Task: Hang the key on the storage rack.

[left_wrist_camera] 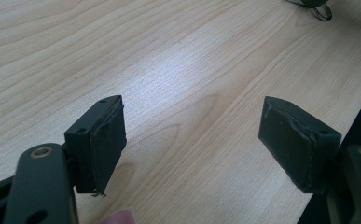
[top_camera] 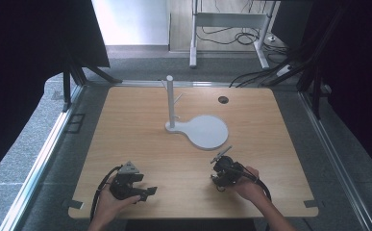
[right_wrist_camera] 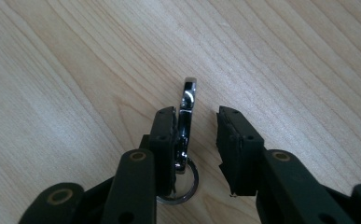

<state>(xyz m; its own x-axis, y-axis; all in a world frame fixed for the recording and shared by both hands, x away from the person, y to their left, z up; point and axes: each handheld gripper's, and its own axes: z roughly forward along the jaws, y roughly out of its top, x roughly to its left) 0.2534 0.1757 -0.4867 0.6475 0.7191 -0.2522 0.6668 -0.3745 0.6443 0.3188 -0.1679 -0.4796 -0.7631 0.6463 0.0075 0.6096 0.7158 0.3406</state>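
A shiny metal snap clip (right_wrist_camera: 186, 116) with a key ring (right_wrist_camera: 180, 186) at its near end lies between the jaws of my right gripper (right_wrist_camera: 196, 114). The clip rests against the left pad (right_wrist_camera: 165, 135), and a gap of bare wood separates it from the right pad, so the jaws stand open around it. In the high view my right gripper (top_camera: 220, 163) is low over the table at the front right, held in a hand. My left gripper (top_camera: 145, 192) sits near the front left edge. Its jaws (left_wrist_camera: 192, 107) are wide open over bare wood with nothing between them.
A white stand has an upright post (top_camera: 170, 101) with small pegs and a round flat base (top_camera: 207, 132), past the table's middle. A dark cable hole (top_camera: 223, 99) sits at the back right. The wooden table (top_camera: 126, 130) has black frames and carpet around it.
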